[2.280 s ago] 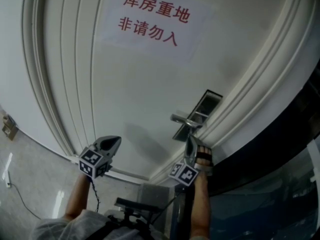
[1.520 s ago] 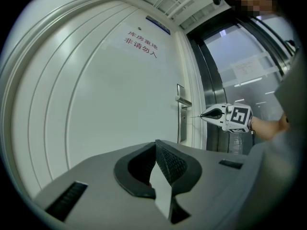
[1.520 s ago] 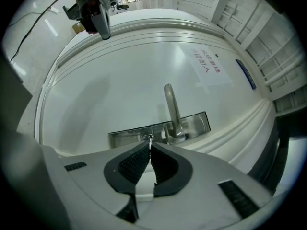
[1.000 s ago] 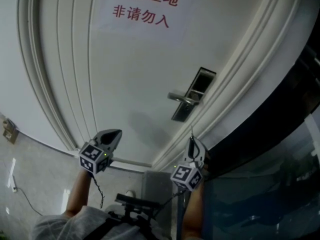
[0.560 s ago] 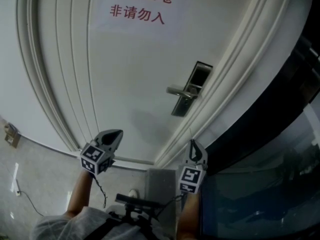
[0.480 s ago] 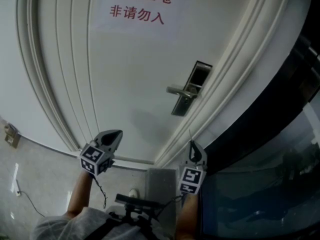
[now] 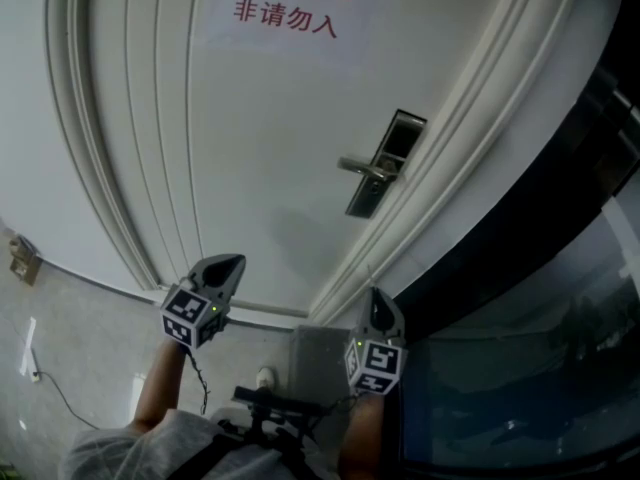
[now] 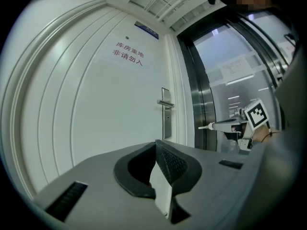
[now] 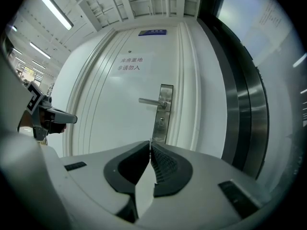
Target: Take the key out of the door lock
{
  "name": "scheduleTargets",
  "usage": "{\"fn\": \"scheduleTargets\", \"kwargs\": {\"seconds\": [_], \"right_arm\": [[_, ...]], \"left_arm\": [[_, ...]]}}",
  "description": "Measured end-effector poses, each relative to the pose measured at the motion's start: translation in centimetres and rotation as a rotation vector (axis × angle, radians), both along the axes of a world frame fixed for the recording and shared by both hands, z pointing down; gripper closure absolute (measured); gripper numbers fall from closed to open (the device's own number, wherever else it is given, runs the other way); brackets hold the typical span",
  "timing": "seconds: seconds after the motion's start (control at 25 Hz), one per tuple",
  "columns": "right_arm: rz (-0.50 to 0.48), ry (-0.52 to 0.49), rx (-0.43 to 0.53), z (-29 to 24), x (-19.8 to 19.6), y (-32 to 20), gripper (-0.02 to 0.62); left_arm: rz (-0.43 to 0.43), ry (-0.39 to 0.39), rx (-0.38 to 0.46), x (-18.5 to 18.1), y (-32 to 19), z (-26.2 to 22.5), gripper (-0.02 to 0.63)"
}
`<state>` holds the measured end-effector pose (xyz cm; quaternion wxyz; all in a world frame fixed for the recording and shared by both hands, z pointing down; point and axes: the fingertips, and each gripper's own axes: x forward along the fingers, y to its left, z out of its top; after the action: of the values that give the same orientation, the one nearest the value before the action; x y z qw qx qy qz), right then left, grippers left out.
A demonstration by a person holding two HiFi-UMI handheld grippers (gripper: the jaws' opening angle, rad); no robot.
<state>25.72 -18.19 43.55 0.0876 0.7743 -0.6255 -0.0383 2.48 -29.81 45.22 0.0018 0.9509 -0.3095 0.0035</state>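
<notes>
1. White door [image 7: 260, 148] carries the lock plate [image 7: 375, 173] near its right edge; your right gripper [image 7: 377, 296] sits below it, nearer than your left gripper [image 7: 232, 264].
2. Left jaws are closed, empty; the key [image 8: 207, 126] juts level from the right tips, towards the door.
3. Right jaws pinch it; the bare keyhole [image 9: 161, 120] lies ahead, well apart, so I judge the key already out.

Red-lettered sign [image 7: 287, 8] (paper, seemingly)

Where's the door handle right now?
Head view, right of centre: the handle sticks left from the lock plate on the white door, below the red-lettered sign and above the right claw.
</notes>
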Motion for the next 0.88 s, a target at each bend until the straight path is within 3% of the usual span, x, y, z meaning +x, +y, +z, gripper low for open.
{"fn": "scheduleTargets", "kwargs": {"seconds": [0.88], "right_arm": [[-0.032,-0.024,0.006,1.1,-1.5,2.8,0.575]], "left_arm": [[0.002,-0.002,0.005,-0.4,3.0,0.2,0.601]]}}
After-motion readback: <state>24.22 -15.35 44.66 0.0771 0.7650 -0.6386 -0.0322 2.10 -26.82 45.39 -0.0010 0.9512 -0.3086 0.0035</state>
